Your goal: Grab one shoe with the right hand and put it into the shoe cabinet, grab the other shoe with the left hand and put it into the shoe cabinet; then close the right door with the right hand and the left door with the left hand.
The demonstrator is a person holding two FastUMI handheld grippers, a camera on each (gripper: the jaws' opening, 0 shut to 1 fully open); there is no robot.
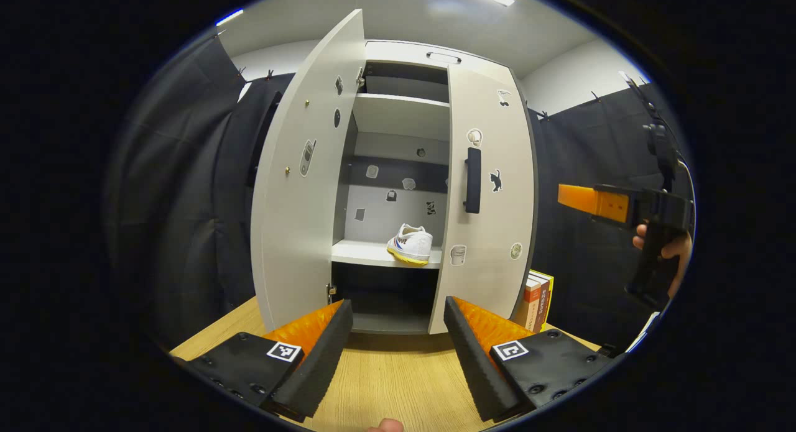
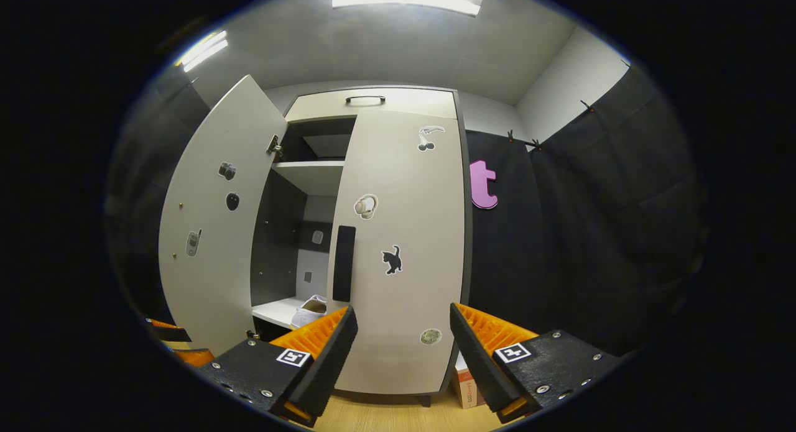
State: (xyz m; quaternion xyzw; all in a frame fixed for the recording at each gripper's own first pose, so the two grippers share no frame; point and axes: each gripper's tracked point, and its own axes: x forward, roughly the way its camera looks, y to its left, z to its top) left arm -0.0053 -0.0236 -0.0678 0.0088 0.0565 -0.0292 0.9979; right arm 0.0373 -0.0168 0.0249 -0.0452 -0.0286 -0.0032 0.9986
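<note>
The white shoe cabinet (image 1: 482,109) stands on the wooden table. Its left door (image 1: 305,183) is swung wide open, while the right door (image 1: 488,233) with the black handle (image 1: 472,180) covers the right half. One white shoe (image 1: 410,244) with a yellow sole rests on the middle shelf (image 1: 360,253), and its heel (image 2: 311,309) peeks past the door edge in the right gripper view. My left gripper (image 1: 398,307) is open and empty in front of the cabinet's opening. My right gripper (image 2: 402,311) is open and empty facing the right door (image 2: 401,252); it also appears, held by a hand, at the far right (image 1: 622,205).
Several books (image 1: 538,298) stand upright beside the cabinet's right side, also visible low down (image 2: 465,382). The wooden tabletop (image 1: 392,382) stretches between me and the cabinet. Black cloth walls close in on both sides. The left gripper's orange edge (image 2: 171,342) shows at lower left.
</note>
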